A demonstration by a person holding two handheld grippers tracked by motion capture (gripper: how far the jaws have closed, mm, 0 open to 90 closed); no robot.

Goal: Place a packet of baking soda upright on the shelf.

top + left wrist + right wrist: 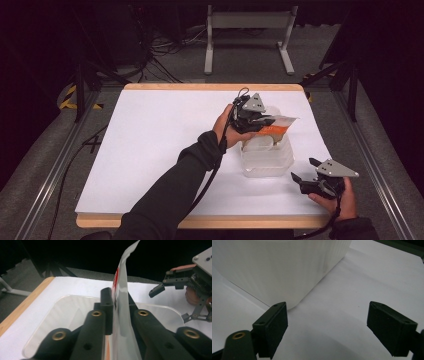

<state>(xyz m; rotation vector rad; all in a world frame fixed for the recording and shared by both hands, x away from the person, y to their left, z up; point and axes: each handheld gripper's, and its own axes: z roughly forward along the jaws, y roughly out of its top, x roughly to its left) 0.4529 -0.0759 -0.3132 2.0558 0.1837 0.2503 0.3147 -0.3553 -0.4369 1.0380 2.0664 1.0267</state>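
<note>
Between my left jaws I hold a thin, glossy plastic pouch (123, 290), silvery-white with red and orange print. It stands on edge, pinched flat between the two pads, its top rising above the jaw tips and curling slightly to one side.

Directly beneath my left jaws sits a clear, rounded-corner rectangular plastic tub (267, 160), open-topped, upright on the white table. The pouch's lower end hangs over its opening. One ribbed corner of the tub (287, 267) lies just beyond my spread right jaws, nearer the left one, untouched.
</note>
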